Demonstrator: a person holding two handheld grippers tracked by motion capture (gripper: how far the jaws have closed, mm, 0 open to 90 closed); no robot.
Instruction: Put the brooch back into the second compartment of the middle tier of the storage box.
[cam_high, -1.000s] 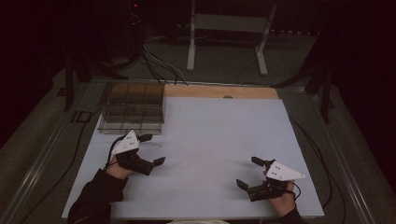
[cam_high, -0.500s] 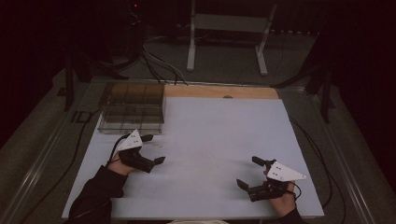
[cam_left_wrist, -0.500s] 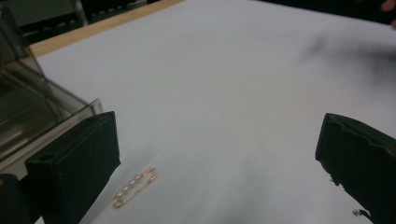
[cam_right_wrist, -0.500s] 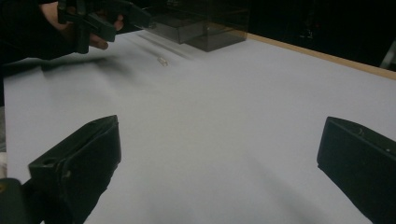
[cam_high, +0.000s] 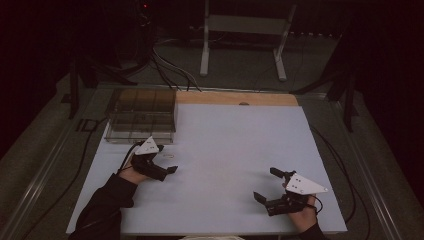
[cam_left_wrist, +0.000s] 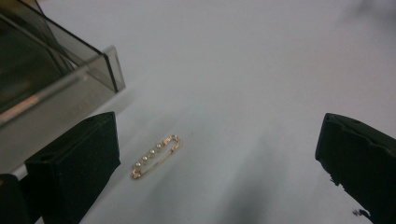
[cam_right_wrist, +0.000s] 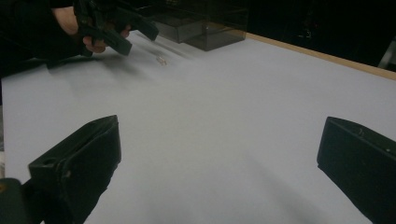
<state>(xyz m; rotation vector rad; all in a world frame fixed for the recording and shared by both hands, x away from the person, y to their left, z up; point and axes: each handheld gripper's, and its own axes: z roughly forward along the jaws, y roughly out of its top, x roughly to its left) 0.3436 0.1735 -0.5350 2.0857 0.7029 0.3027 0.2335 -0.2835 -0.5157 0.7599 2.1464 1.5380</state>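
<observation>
Gold pin lies flat on desk, just ahead of L gripper's parted jaws.

High view: left gripper (cam_high: 159, 161) near smoked box (cam_high: 142, 116); right gripper (cam_high: 275, 187) well apart, jaws apart, empty.
Left gripper view: pin (cam_left_wrist: 155, 156) between jaws, close to the left one, long axis diagonal, box corner just beyond.
Right gripper view: pin (cam_right_wrist: 161, 60) far ahead-left; desk (cam_right_wrist: 243, 107) bare between jaws.
</observation>
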